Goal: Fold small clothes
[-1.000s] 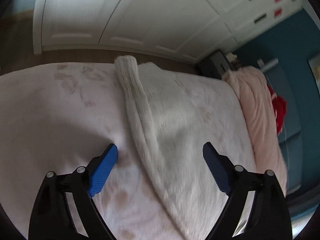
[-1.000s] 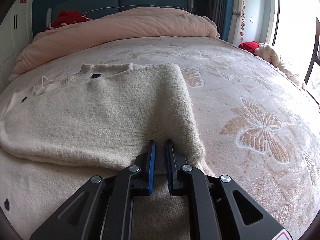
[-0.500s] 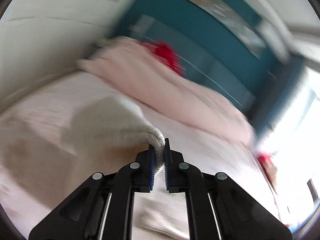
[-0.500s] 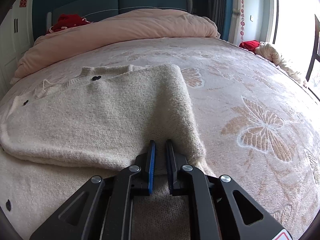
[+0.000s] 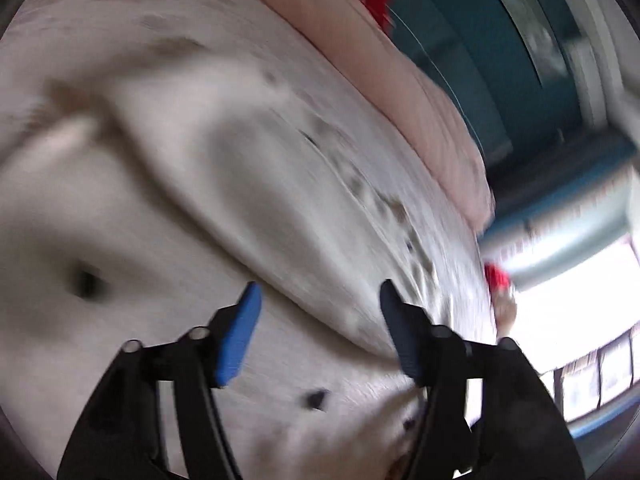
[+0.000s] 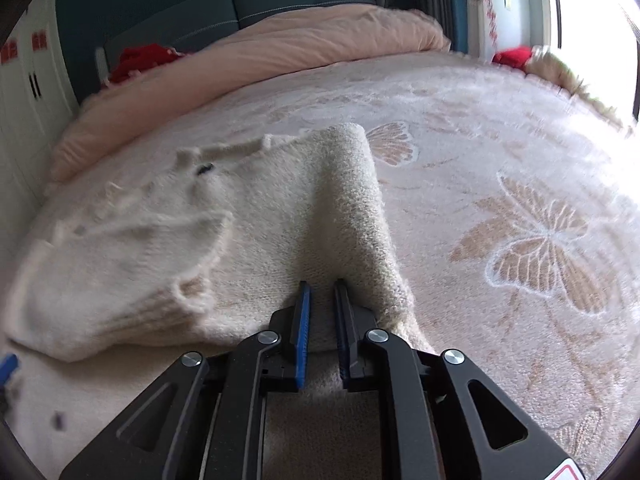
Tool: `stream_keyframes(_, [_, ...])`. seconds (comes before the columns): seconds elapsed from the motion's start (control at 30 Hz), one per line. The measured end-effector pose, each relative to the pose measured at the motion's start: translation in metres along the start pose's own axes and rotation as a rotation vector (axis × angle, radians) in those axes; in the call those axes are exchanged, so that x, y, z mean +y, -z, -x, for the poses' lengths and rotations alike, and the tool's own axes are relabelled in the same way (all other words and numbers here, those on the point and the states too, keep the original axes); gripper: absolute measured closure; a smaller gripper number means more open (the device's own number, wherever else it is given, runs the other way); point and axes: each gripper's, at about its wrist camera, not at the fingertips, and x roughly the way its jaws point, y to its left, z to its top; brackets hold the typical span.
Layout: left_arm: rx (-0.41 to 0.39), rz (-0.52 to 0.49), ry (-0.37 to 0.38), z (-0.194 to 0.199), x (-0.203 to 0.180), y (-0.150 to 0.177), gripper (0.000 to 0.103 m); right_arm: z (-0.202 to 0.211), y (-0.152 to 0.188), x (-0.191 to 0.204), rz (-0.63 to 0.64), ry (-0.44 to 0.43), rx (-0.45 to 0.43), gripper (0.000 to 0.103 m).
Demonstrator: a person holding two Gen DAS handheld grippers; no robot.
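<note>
A cream knitted cardigan (image 6: 168,264) with dark buttons lies on the bed. Its left sleeve (image 6: 132,280) lies folded across the body. My right gripper (image 6: 322,292) is shut on the cardigan's near right edge, and a ridge of knit (image 6: 352,200) runs up from its jaws. In the blurred left wrist view, my left gripper (image 5: 320,304) is open and empty just above the cardigan (image 5: 200,200). A blue fingertip (image 6: 6,364) of the left gripper shows at the left edge of the right wrist view.
The bed has a pink bedspread (image 6: 520,240) with butterfly patterns. A rolled pink duvet (image 6: 280,48) and red cloth (image 6: 144,56) lie at the teal headboard. White wardrobe doors (image 6: 24,88) stand at the left. A bright window (image 6: 600,20) is at the right.
My left gripper has let go of the sleeve and opened; the sleeve now lies across the cardigan's body. My right gripper keeps its hold and has lifted slightly.
</note>
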Motion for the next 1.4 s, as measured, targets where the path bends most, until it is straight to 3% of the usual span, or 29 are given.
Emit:
stream_keyframes(0.03, [-0.022, 0.027, -0.014, 0.004, 0.011, -0.016, 0.039, 0.006, -0.003, -0.004, -0.028, -0.062, 0.008, 0.058])
stream_keyframes(0.1, [-0.054, 0.073, -0.033, 0.012, 0.025, -0.04, 0.037, 0.022, -0.01, -0.009, -0.108, -0.175, 0.015, 0.036])
stream_keyframes(0.17, [-0.071, 0.136, -0.033, 0.012, 0.041, -0.058, 0.032, 0.03, -0.014, -0.007, -0.151, -0.256, 0.035, 0.03])
stream_keyframes(0.23, [-0.047, 0.215, -0.025, -0.002, 0.058, -0.078, 0.032, 0.02, -0.017, 0.002, -0.163, -0.308, 0.114, 0.027])
stream_keyframes(0.33, [-0.019, 0.294, -0.041, -0.013, 0.073, -0.086, 0.032, -0.006, -0.015, 0.015, -0.2, -0.313, 0.226, 0.026])
stream_keyframes(0.37, [-0.016, 0.329, -0.044, -0.017, 0.077, -0.086, 0.033, -0.009, -0.015, 0.019, -0.195, -0.294, 0.224, 0.027])
stream_keyframes(0.4, [-0.019, 0.369, -0.042, -0.019, 0.082, -0.086, 0.04, -0.009, -0.02, 0.027, -0.173, -0.275, 0.206, 0.044])
stream_keyframes(0.43, [-0.033, 0.399, -0.037, -0.014, 0.092, -0.086, 0.048, -0.012, -0.025, 0.034, -0.158, -0.285, 0.219, 0.087])
stream_keyframes(0.47, [-0.049, 0.418, -0.029, -0.013, 0.094, -0.088, 0.052, -0.016, -0.031, 0.04, -0.157, -0.295, 0.253, 0.093])
stream_keyframes(0.53, [-0.077, 0.412, -0.001, -0.007, 0.089, -0.094, 0.073, -0.007, -0.058, 0.052, -0.159, -0.33, 0.225, 0.094])
stream_keyframes(0.57, [-0.091, 0.381, -0.01, -0.005, 0.086, -0.101, 0.076, 0.009, -0.077, 0.061, -0.124, -0.344, 0.162, 0.095])
stream_keyframes(0.63, [-0.126, 0.286, -0.033, 0.005, 0.07, -0.109, 0.093, 0.048, -0.109, 0.075, -0.056, -0.381, 0.023, 0.095])
stream_keyframes(0.67, [-0.137, 0.225, -0.045, 0.009, 0.061, -0.112, 0.092, 0.078, -0.13, 0.083, -0.01, -0.4, -0.079, 0.095])
stream_keyframes(0.73, [-0.136, 0.166, -0.053, 0.004, 0.051, -0.113, 0.092, 0.103, -0.143, 0.083, 0.025, -0.407, -0.172, 0.095])
stream_keyframes(0.8, [-0.108, 0.13, -0.09, -0.006, 0.051, -0.107, 0.092, 0.084, -0.138, 0.071, 0.037, -0.353, -0.139, 0.095])
stream_keyframes(0.87, [-0.094, 0.095, -0.173, -0.019, 0.058, -0.096, 0.092, 0.025, -0.113, 0.05, 0.011, -0.249, 0.016, 0.095])
stream_keyframes(0.93, [-0.078, 0.095, -0.23, -0.032, 0.074, -0.084, 0.094, -0.047, -0.069, 0.027, 0.004, -0.113, 0.239, 0.095])
stream_keyframes(0.97, [-0.094, 0.094, -0.216, -0.032, 0.079, -0.081, 0.094, -0.056, -0.053, 0.018, -0.008, -0.128, 0.254, 0.095])
stream_keyframes(1.07, [-0.138, -0.001, -0.215, -0.032, 0.077, -0.075, 0.094, -0.042, -0.058, 0.014, -0.078, -0.193, 0.194, 0.095])
stream_keyframes(1.2, [-0.172, -0.025, -0.193, -0.035, 0.077, -0.074, 0.094, -0.015, -0.076, 0.021, -0.059, -0.266, 0.043, 0.095])
stream_keyframes(1.23, [-0.18, -0.031, -0.19, -0.034, 0.078, -0.073, 0.094, -0.027, -0.074, 0.02, -0.036, -0.231, 0.064, 0.095])
stream_keyframes(1.3, [-0.194, -0.048, -0.186, -0.035, 0.077, -0.071, 0.094, -0.072, -0.057, 0.016, -0.003, -0.156, 0.211, 0.096])
stream_keyframes(1.33, [-0.198, -0.052, -0.185, -0.036, 0.077, -0.071, 0.094, -0.066, -0.057, 0.014, -0.006, -0.169, 0.168, 0.096])
stream_keyframes(1.4, [-0.2, -0.055, -0.183, -0.034, 0.08, -0.066, 0.093, -0.051, -0.066, 0.015, -0.056, -0.184, 0.168, 0.088])
